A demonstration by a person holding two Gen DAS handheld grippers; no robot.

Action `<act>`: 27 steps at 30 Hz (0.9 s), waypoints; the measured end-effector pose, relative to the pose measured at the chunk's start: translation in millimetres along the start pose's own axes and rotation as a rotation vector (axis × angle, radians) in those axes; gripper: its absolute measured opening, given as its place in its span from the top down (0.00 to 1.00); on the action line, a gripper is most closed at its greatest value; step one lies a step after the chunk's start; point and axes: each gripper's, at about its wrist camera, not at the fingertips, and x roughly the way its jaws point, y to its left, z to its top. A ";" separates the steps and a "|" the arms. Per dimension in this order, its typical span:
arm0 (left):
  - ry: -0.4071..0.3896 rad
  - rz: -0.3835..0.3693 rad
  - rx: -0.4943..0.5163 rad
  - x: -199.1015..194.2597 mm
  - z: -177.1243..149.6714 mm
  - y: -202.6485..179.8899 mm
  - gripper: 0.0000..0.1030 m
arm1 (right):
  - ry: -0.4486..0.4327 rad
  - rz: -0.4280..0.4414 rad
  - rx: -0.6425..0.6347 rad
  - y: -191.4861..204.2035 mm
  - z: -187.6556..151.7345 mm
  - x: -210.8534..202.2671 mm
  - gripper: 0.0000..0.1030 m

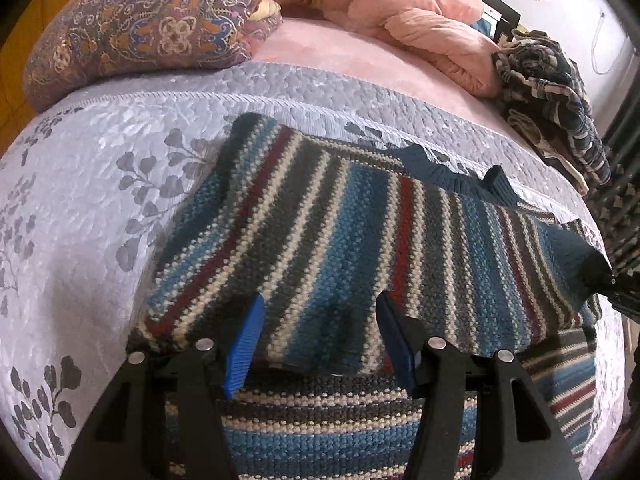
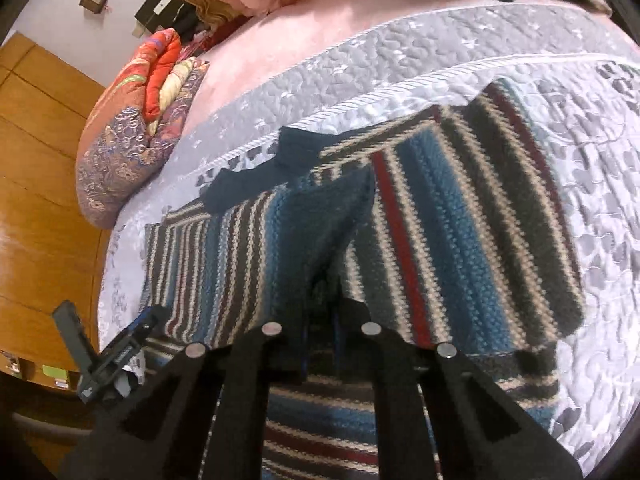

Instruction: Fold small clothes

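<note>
The striped knitted sweater point(image 1: 340, 240), in bands of blue, grey, cream and dark red with a dark teal ribbed collar point(image 1: 452, 176), lies on the pale lilac quilted bedspread printed with grey leaf sprigs point(image 1: 80, 184). Its upper part is folded over the lower part, so a second layer of stripes shows beneath, near the camera.

The left gripper point(image 1: 320, 320) stands wide apart, blue ribbed pads point(image 1: 244, 344) on black fingers, resting at the folded edge of the knit with nothing clamped between them. Over on the far right of that view, a dark sleeve end point(image 1: 588, 268) meets the black tip of the other tool.

From the right wrist view, the right gripper point(image 2: 320, 344) has its black fingers drawn close together and buried under a raised fold of the sweater point(image 2: 400, 220); the tips are hidden by the wool, so whether it is pinching the fabric I cannot tell. The left tool pokes in at the lower left of that view.

Behind the sweater, a paisley-patterned purple and orange folded quilt point(image 1: 140, 32) sits on the pink sheet point(image 1: 320, 48), a rumpled pink duvet point(image 1: 420, 12) beside it, and a pile of dark patterned clothes point(image 1: 552, 92) at the right edge. A wooden wardrobe point(image 2: 36, 160) stands off the bed's side.
</note>
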 end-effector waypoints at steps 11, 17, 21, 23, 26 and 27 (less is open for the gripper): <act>0.004 0.022 0.007 2.5 -0.5 1.3 0.43 | 0.072 -0.107 0.010 -19.5 -14.6 32.2 0.89; -0.022 0.025 0.022 -8.5 2.2 -3.0 0.43 | -0.047 -0.247 -0.089 7.7 -14.8 -6.0 0.80; -0.043 0.007 0.023 -19.5 4.8 -6.8 0.43 | -0.105 -0.240 -0.142 28.2 -17.5 -26.0 0.80; -0.053 -0.003 0.028 -24.1 5.7 -9.8 0.43 | -0.106 -0.202 -0.172 41.9 -19.6 -28.6 0.80; -0.065 -0.014 0.043 -27.5 5.9 -15.7 0.43 | -0.091 -0.154 -0.222 62.4 -26.8 -23.3 0.80; -0.064 -0.020 0.045 -26.4 5.6 -17.2 0.43 | -0.078 -0.138 -0.236 68.1 -29.2 -18.6 0.80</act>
